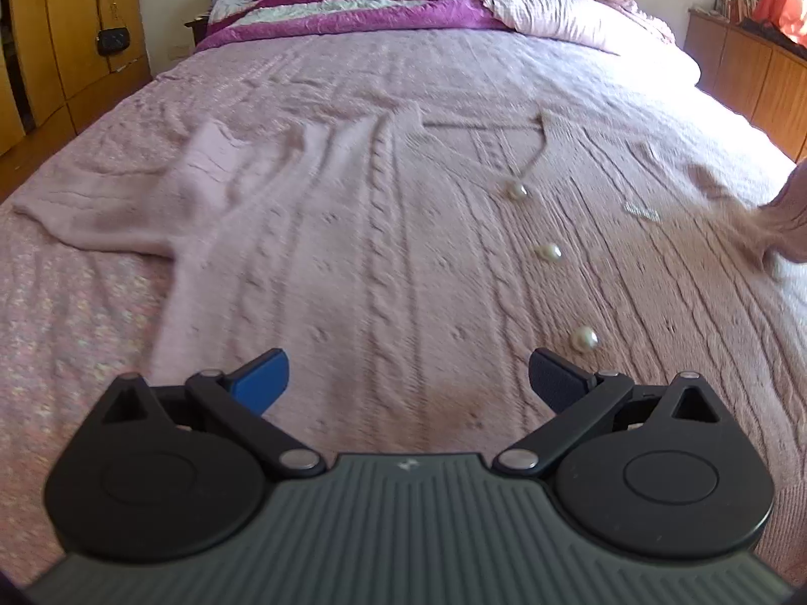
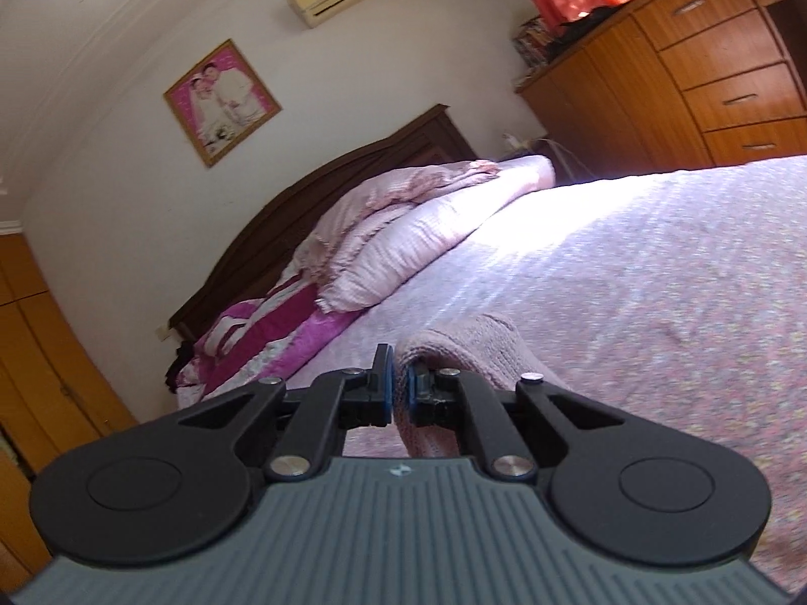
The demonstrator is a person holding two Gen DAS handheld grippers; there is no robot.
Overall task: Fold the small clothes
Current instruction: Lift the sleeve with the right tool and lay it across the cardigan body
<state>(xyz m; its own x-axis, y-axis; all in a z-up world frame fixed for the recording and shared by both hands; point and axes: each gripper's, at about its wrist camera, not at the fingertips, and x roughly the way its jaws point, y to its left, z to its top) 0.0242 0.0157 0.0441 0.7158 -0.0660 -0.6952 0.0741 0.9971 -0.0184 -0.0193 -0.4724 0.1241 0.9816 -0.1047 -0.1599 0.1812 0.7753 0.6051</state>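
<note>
A pale pink cable-knit cardigan (image 1: 383,232) with three pearl buttons (image 1: 550,252) lies spread flat on the pink bedspread (image 1: 75,333). Its left sleeve (image 1: 126,191) lies out to the left. My left gripper (image 1: 408,378) is open and empty, low over the cardigan's hem. In the right wrist view my right gripper (image 2: 401,383) is shut on the cardigan's right sleeve (image 2: 454,348), holding it lifted off the bed. That lifted sleeve shows blurred at the right edge of the left wrist view (image 1: 776,217).
Pillows (image 1: 555,15) and a striped magenta quilt (image 1: 343,5) are piled at the head of the bed. A wooden wardrobe (image 1: 60,40) stands on the left. A wooden chest of drawers (image 2: 706,75) stands on the right. The dark headboard (image 2: 353,171) is against the wall.
</note>
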